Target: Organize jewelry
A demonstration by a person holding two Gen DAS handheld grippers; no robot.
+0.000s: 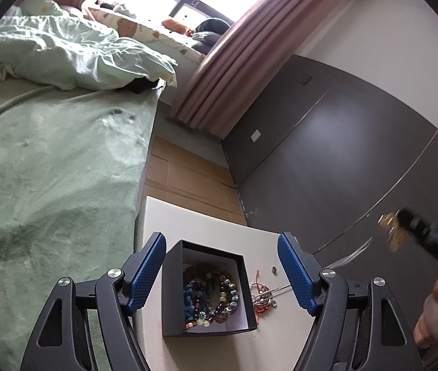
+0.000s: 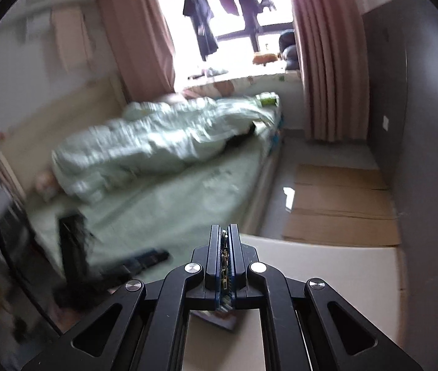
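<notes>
A black open box point(image 1: 171, 290) sits on the white table point(image 1: 188, 219), holding several beaded bracelets point(image 1: 209, 296). A tangle of red string and silver chain jewelry point(image 1: 262, 298) lies on the table just right of the box. My left gripper point(image 1: 222, 275) is open, its blue pads either side of the box, above it. My right gripper point(image 1: 400, 227) shows blurred at the right edge, raised above the table, shut on a gold chain piece point(image 1: 389, 225). In the right wrist view the right gripper point(image 2: 225, 232) is shut, with the gold chain piece point(image 2: 224, 266) pinched between the pads.
A small silver bead point(image 1: 273, 269) lies on the table behind the tangle. A bed with green bedding point(image 1: 49, 160) is at the left. Cardboard point(image 1: 185, 179) lies on the floor beyond the table. A dark wall panel point(image 1: 327, 160) is at the right.
</notes>
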